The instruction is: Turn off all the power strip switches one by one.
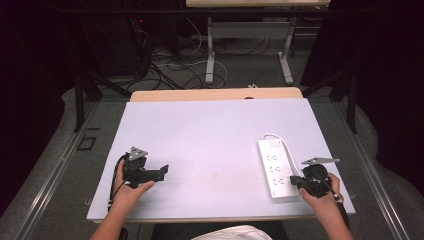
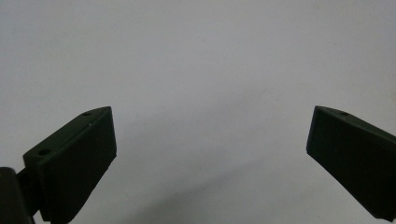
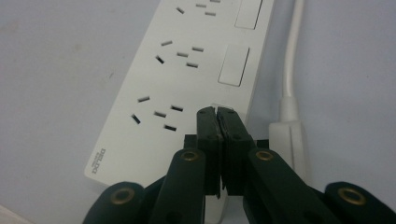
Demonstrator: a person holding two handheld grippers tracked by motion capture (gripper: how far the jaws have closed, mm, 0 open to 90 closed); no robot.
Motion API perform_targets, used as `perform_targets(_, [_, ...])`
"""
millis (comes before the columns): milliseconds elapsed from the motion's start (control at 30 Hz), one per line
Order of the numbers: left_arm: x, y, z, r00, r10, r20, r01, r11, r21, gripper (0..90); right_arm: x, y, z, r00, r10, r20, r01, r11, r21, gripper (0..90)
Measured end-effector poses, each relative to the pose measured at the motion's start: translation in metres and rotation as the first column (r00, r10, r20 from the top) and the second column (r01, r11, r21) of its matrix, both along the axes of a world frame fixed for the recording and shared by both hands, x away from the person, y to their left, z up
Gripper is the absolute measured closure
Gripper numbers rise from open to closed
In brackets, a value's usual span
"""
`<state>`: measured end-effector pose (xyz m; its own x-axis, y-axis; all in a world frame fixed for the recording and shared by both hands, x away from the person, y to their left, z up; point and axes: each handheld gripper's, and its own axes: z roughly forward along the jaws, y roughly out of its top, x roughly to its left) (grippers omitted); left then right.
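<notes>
While jaws pressed together, right hand-held gripper (image 3: 217, 111) over white power strip (image 3: 187, 74) near end, left hand-held gripper (image 2: 210, 135) gaping.

- The place looked like a lab: a pale grey-topped work table (image 1: 210, 130) stood between dark curtains.
- Loose black and white cables (image 1: 170, 67) lay on the grey floor behind it.

Table (image 1: 210, 130) is lit evenly from overhead, but the room around it goes really dark. Shadows are soft, no glare, and the close-ups look a bit soft.
</notes>
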<state>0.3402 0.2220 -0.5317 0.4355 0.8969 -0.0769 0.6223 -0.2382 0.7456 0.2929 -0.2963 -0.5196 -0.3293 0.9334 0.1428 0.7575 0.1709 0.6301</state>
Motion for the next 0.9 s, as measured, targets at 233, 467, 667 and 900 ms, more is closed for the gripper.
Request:
perform_targets(233, [0.0, 0.0, 0.0, 1.0, 0.0, 0.0, 0.0, 1.0, 0.0, 1.4, 0.0, -0.002, 0.003, 0.9979, -0.004, 0.065, 0.003, 0.9997, 0.025, 84.1])
perform_targets(467, [0.0, 0.0, 0.0, 1.0, 0.002, -0.001, -0.002, 1.0, -0.002, 1.4, 0.004, 0.0, 0.002, 0.9974, -0.007, 0.071, 0.006, 0.9999, 0.015, 76.7])
perform_targets(667, [0.0, -0.001, -0.001, 1.0, 0.004, -0.003, -0.004, 1.0, -0.008, 1.4, 0.014, -0.005, 0.001, 0.9971, -0.007, 0.075, 0.005, 0.9996, 0.029, 66.4])
perform_targets(900, [0.0, -0.002, -0.002, 1.0, 0.008, -0.005, -0.008, 0.9999, -0.008, 1.4, 0.029, -0.005, 0.0, 0.9926, 0.045, 0.113, -0.046, 0.9989, 0.011, 57.3])
